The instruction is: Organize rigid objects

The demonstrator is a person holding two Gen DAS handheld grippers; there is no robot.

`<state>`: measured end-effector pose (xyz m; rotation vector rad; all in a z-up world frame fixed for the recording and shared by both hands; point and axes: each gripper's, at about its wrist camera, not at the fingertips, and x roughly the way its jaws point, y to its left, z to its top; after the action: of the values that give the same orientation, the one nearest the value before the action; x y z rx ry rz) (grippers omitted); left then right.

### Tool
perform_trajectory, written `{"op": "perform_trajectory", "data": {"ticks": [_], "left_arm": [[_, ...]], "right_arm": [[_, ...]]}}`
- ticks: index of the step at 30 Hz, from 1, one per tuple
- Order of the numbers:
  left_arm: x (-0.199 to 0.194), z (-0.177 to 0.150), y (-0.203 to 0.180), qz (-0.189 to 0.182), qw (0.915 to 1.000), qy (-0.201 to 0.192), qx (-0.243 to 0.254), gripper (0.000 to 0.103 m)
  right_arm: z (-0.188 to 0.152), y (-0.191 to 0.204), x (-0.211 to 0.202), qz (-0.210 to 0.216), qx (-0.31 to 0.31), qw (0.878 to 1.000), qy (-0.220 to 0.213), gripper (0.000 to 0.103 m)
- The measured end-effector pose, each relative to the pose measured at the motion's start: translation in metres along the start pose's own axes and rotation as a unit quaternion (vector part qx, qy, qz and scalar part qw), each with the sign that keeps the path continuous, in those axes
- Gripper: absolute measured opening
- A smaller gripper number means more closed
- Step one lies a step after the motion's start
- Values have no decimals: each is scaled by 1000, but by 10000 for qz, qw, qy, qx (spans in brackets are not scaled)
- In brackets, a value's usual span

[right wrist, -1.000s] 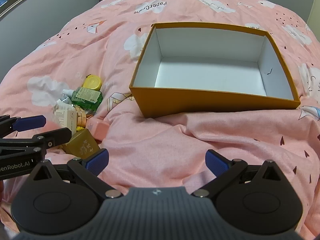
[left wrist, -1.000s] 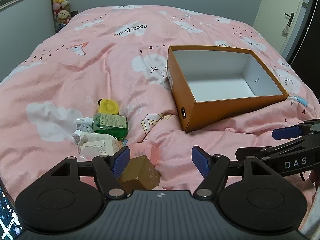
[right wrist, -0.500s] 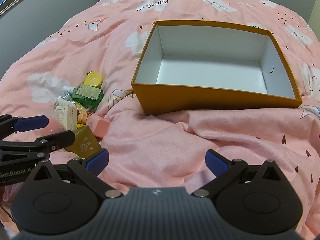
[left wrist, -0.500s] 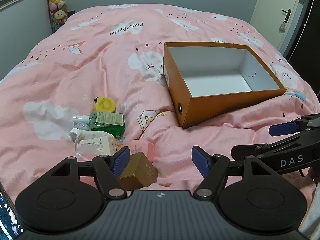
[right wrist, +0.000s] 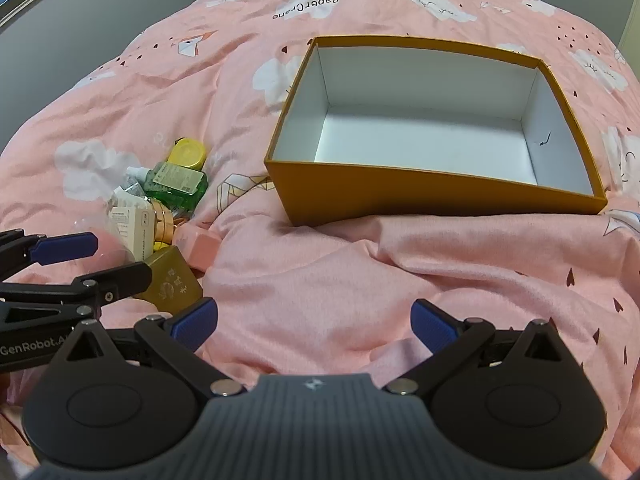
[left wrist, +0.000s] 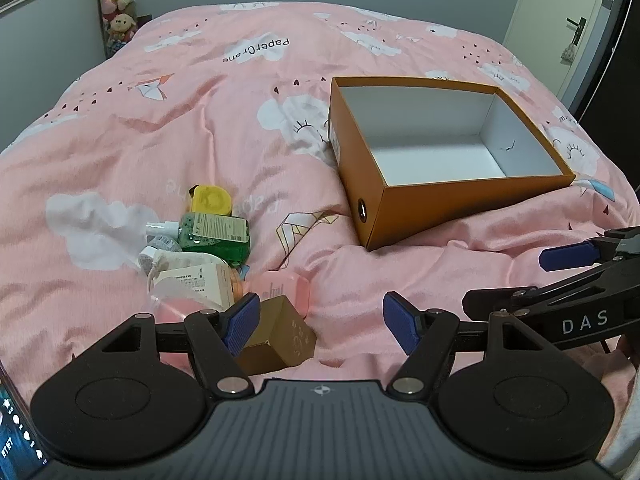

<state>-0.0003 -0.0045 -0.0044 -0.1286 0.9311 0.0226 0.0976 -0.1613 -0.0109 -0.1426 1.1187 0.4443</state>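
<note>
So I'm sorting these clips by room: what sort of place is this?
Most likely a bedroom: everything lies on a bed with a pink quilt, soft toys are stacked in the far corner, and a door stands beside the bed.

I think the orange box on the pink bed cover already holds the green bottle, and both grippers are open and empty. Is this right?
Not quite. The orange box is empty; the right wrist view shows only its bare white inside. The green bottle lies outside it, in the pile on the pink bed cover. The rest holds: the left gripper and the right gripper are open and empty.
</note>
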Motion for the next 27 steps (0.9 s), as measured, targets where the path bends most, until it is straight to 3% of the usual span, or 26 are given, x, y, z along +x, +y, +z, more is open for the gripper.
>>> {"op": "perform_trajectory", "data": {"ticks": [6, 14, 18, 20, 22, 27], "left_arm": [[1, -2, 1, -70, 10000, 14, -51, 81], [3, -6, 8, -392, 9991, 49, -179, 69], [0, -3, 21, -297, 9991, -10, -312, 62], [-2, -1, 31, -219, 9992, -39, -319, 53], [-2, 0, 43, -127, 9993, 4, -363, 47], [11, -2, 75, 90, 9960, 377, -799, 46]], "right_arm": [[-1, -1, 2, 88, 36, 10000, 20, 101], [-3, -4, 9, 281, 187, 9993, 189, 100], [3, 10, 16, 427, -352, 9978, 375, 99], [11, 17, 17, 476, -691, 9959, 334, 88], [23, 25, 21, 562, -1041, 9923, 352, 84], [49, 46, 44, 1029, -1676, 9792, 495, 78]]}}
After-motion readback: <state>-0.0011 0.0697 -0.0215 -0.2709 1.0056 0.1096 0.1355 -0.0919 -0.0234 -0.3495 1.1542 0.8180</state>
